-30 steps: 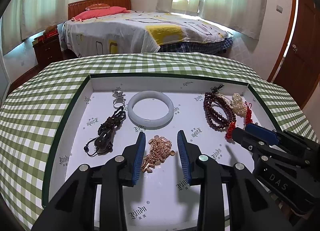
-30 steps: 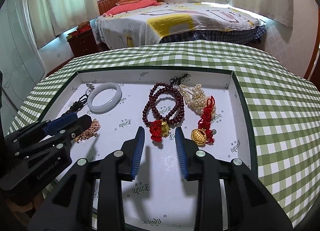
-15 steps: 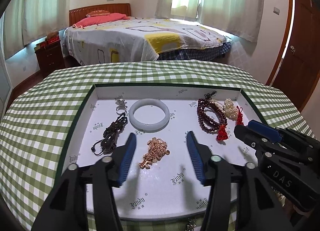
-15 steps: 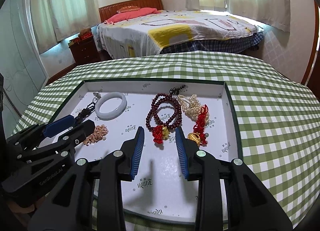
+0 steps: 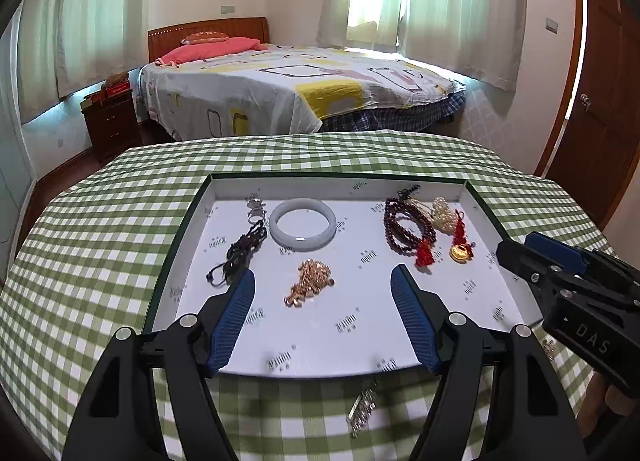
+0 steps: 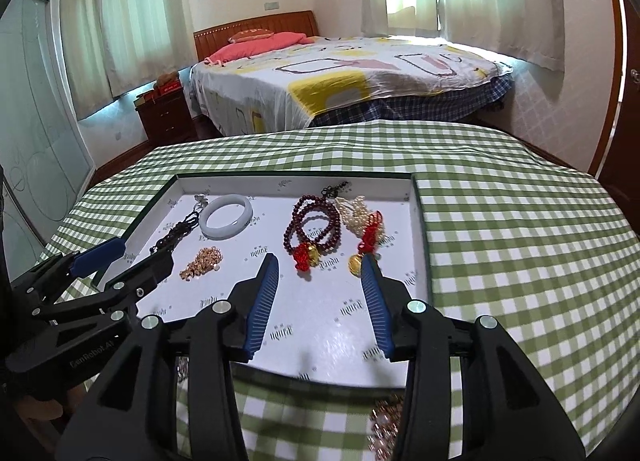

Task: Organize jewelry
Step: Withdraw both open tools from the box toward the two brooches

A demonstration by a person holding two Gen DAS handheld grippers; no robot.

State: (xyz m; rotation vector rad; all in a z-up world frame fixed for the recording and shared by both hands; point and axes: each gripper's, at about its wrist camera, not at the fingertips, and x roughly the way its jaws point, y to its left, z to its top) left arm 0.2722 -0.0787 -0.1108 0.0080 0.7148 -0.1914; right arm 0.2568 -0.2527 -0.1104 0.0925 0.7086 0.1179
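Note:
A white tray point(image 5: 224, 189) with a dark green rim sits on the checked table. In it lie a pale jade bangle point(image 5: 302, 224), a dark cord piece point(image 5: 240, 251), a rose-gold chain pile point(image 5: 310, 281), dark red beads point(image 5: 404, 225) with a red tassel, pearls point(image 5: 442, 213) and a gold pendant point(image 5: 461, 252). My left gripper point(image 5: 324, 281) is open and empty above the tray's near part. My right gripper point(image 6: 320, 265) is open and empty, near the red-bead tassel point(image 6: 302, 255). A silvery chain point(image 5: 362, 407) lies on the cloth in front of the tray.
A gold-coloured chain point(image 6: 384, 429) lies on the cloth near the right gripper's base. The green checked tablecloth point(image 6: 520, 241) covers the table. A bed point(image 5: 300, 89), a nightstand point(image 5: 112, 121) and a wooden door point(image 5: 600, 101) stand beyond.
Both grippers have pulled back and up from the tray and opened wider. The tray's near edge and the loose chains on the cloth have come into view.

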